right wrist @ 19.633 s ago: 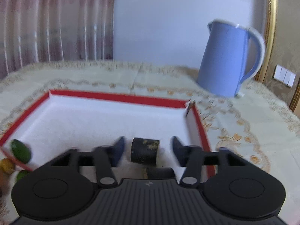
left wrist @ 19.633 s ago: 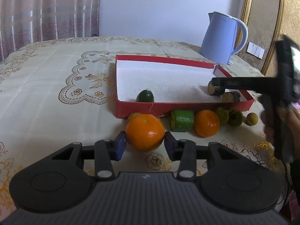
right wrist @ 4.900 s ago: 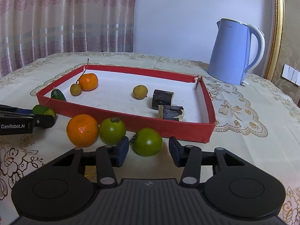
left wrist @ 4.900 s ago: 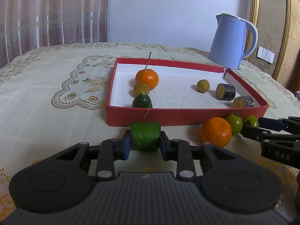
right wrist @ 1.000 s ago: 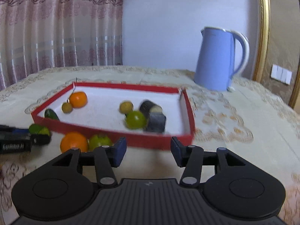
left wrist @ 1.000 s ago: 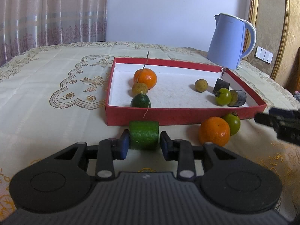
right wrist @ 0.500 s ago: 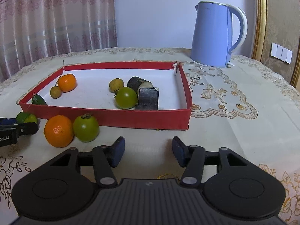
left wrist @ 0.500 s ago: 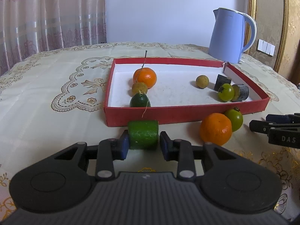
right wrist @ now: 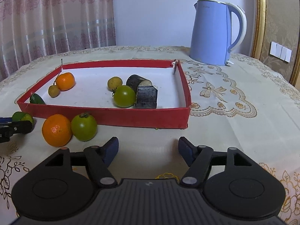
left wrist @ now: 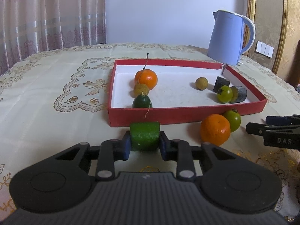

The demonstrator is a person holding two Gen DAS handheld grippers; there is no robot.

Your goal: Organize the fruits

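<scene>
My left gripper (left wrist: 144, 147) is shut on a green cucumber chunk (left wrist: 144, 136), just in front of the red tray (left wrist: 183, 114). The tray holds an orange (left wrist: 146, 79), two small tan fruits, a dark green fruit (left wrist: 142, 102), a green tomato (left wrist: 224, 94) and two dark chunks (left wrist: 239, 94). Outside the tray's front wall lie an orange (left wrist: 215, 129) and a green tomato (left wrist: 232, 120). My right gripper (right wrist: 148, 150) is open and empty, low over the cloth in front of the tray (right wrist: 116, 116), right of that orange (right wrist: 56, 130) and tomato (right wrist: 84, 127).
A blue electric kettle (left wrist: 229, 40) stands behind the tray's far right corner; it also shows in the right wrist view (right wrist: 215, 32). The table wears a cream embroidered cloth (left wrist: 46, 93). Curtains hang behind on the left.
My right gripper has settled lower and nearer the tray, its jaws spread wider. My left gripper keeps its hold on the cucumber chunk and has barely moved.
</scene>
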